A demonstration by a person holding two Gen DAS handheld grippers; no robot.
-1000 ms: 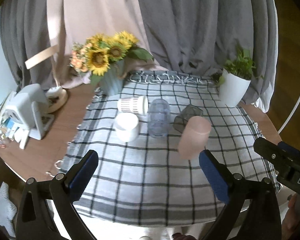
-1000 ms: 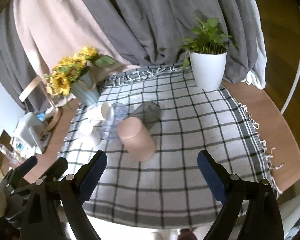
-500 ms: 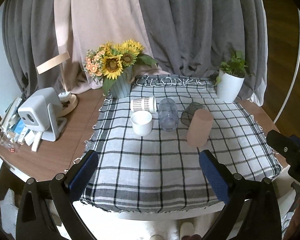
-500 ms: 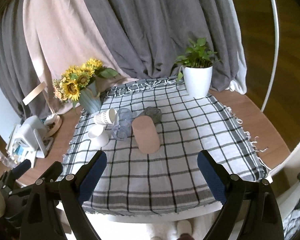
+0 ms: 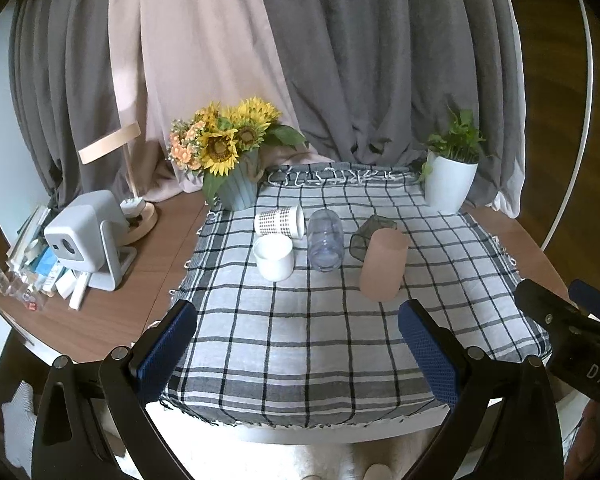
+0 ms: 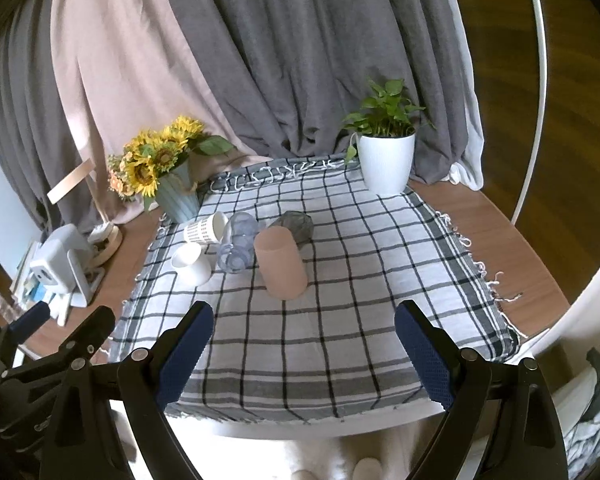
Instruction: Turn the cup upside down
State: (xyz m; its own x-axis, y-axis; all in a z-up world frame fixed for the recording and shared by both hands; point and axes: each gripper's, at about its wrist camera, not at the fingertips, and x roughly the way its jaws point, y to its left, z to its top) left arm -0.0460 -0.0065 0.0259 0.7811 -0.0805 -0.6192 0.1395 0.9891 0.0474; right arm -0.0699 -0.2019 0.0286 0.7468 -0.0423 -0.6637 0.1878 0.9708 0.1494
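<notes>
Standing mouth-down beside the clear glass [image 5: 325, 243], the pink cup [image 5: 382, 264] is looking light and smooth; both tools [image 5: 298, 344] [image 6: 302, 344] are gaping empty, best gripping mid-wall.

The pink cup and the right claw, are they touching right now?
Apart. In the right wrist view the pink cup stands on the checked cloth well beyond the open right claw, with bare cloth showing between the cup and both blue pads.
</notes>
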